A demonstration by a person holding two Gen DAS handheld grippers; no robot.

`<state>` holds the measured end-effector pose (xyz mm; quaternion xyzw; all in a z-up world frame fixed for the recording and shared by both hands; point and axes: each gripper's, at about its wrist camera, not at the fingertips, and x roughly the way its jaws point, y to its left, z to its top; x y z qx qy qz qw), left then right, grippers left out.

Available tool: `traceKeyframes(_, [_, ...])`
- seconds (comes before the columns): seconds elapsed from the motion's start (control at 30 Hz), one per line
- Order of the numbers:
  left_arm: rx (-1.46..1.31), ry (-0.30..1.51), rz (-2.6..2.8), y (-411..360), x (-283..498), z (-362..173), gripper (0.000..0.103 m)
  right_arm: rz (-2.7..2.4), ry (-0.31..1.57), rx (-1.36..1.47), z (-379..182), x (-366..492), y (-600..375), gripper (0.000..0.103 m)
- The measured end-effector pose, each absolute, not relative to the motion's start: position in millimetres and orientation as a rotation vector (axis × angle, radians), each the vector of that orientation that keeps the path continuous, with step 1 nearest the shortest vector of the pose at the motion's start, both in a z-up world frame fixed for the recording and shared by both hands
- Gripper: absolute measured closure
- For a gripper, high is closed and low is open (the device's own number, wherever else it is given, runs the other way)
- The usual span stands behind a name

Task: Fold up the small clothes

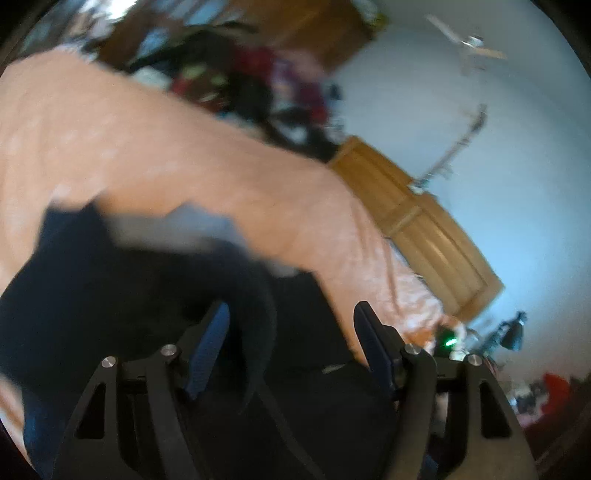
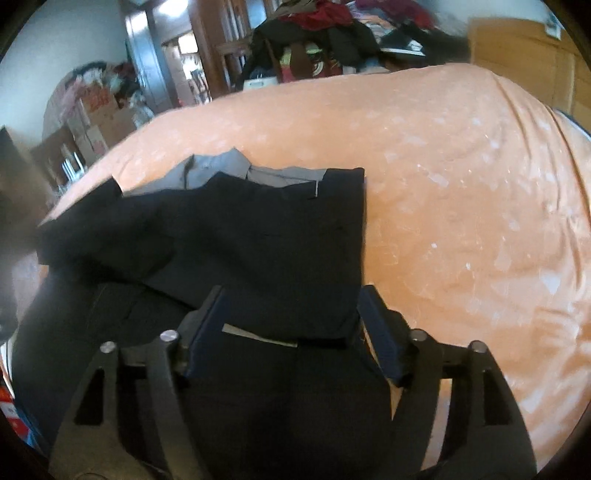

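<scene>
Orange bedspread point(image 2: 461, 192) carries dark trousers point(image 2: 258, 240); left tool point(image 1: 291, 317) and right tool point(image 2: 291, 299) both gape wide, holding nothing.

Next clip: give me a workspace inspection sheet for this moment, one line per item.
Surface: bed with an orange sheet, lightly wrinkled.
Job's things: dark garment lying on the bed, grey lining showing at its far edge, partly folded over itself.
Clutter: clothes pile beyond the bed; boxes on the far left.
Grippers: left gripper open, cloth draped between its fingers, view blurred; right gripper open over the garment.
Cables: nothing seen.
Surroundings: wooden board, ceiling fan, pale wall.
</scene>
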<state>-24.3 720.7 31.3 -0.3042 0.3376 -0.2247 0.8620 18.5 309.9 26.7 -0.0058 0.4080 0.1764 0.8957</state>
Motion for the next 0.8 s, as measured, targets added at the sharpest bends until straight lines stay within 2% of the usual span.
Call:
traceKeyframes(0.1, [-0.709, 0.74, -0.372, 760.7, -76.4, -11.8, 0.032, 0.352, 0.889, -0.018, 24.7, 18.9, 302.5, 0.031])
traceKeyframes(0.2, [-0.808, 0.74, -0.327, 784.0, -93.1, -46.4, 0.032, 0.258, 0.919, -0.024, 21.8, 11.2, 275.6, 0.031])
traceKeyframes(0.27, [-0.847, 0.72, -0.326, 786.7, -97.1, -54.5, 0.034, 0.18, 0.93, -0.001, 24.3, 7.6, 253.5, 0.031])
traceKeyframes(0.37, [-0.789, 0.708, -0.325, 779.5, -98.8, -53.0, 0.031, 0.156, 0.896, 0.033, 41.7, 4.9, 246.8, 0.04])
traceKeyframes(0.4, [-0.77, 0.706, -0.332, 775.0, -99.1, -52.1, 0.031, 0.22, 0.876, 0.062, 48.3, 5.7, 259.0, 0.045])
traceKeyframes(0.5, [-0.762, 0.703, -0.339, 767.9, -90.1, -43.3, 0.031, 0.478, 0.887, 0.116, 46.2, 14.0, 312.9, 0.051])
traceKeyframes(0.67, [-0.798, 0.712, -0.348, 771.7, -84.9, -41.9, 0.031, 0.862, 0.986, 0.151, 9.0, 39.7, 421.9, 0.049])
traceKeyframes(0.8, [-0.806, 0.722, -0.351, 769.6, -80.9, -43.3, 0.031, 0.845, 1.102, 0.209, -22.6, 61.8, 451.8, 0.048])
